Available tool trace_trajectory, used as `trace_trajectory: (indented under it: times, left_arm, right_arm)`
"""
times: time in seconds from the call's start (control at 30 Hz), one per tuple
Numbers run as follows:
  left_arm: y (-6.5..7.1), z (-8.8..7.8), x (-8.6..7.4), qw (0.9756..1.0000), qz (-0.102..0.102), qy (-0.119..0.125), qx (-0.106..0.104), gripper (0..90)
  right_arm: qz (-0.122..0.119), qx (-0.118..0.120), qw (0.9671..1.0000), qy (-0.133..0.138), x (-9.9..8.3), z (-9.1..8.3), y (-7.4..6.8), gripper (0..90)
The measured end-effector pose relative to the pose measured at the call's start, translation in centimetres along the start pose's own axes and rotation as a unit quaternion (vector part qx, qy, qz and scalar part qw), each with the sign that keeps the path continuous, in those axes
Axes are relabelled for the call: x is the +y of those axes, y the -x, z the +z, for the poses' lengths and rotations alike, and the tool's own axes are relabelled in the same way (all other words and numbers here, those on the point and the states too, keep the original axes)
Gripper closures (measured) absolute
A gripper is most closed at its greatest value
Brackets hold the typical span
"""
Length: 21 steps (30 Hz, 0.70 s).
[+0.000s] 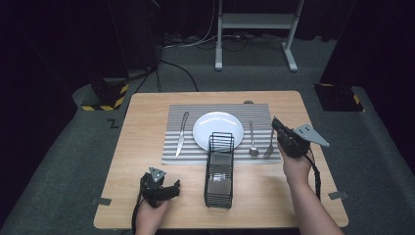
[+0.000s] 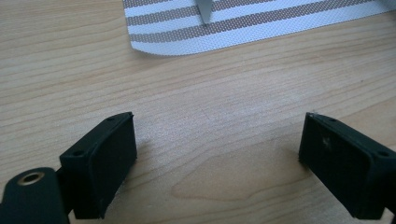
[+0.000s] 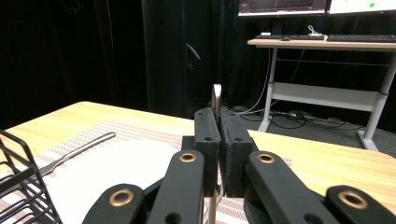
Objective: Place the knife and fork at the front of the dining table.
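Observation:
My right gripper (image 1: 275,123) is at the right side of the striped placemat (image 1: 259,112), shut on the handle of a fork (image 1: 269,147) that lies beside a spoon (image 1: 252,139). In the right gripper view the jaws (image 3: 218,114) are pressed together, and the thin metal fork handle (image 3: 216,95) sticks up between them. A white plate (image 1: 218,129) sits at the mat's centre, with a knife (image 1: 181,134) to its left. My left gripper (image 1: 173,187) rests low over bare wood at the table's near left, open, with nothing between its jaws (image 2: 217,154).
A black wire rack (image 1: 219,171) stands in front of the plate, between my two hands. The mat's near corner (image 2: 187,37) and the knife's end (image 2: 204,11) lie ahead of the left gripper. A desk frame (image 1: 254,22) stands on the floor beyond the table (image 1: 147,112).

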<state>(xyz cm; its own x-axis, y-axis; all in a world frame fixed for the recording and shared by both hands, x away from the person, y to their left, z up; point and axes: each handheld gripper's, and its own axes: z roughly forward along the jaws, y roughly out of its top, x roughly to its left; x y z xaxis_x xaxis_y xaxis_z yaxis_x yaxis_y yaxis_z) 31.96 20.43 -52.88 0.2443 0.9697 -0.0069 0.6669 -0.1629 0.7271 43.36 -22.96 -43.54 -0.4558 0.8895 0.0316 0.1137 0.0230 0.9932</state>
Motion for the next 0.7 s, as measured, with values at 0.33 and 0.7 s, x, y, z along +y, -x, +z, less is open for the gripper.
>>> trace_trajectory:
  times: [0.33,0.7]
  left_arm:
    - [0.0,0.0,0.0,1.0000,-0.002,0.000,0.002,11.1]
    - [0.0,-0.1,-0.1,1.0000,-0.003,0.000,0.003,11.2]
  right_arm:
    - [0.018,-0.004,0.9998,-0.012,-0.5,1.8,0.7,87.1]
    - [0.046,-0.014,0.9985,-0.028,-0.9,4.2,1.9,86.8]
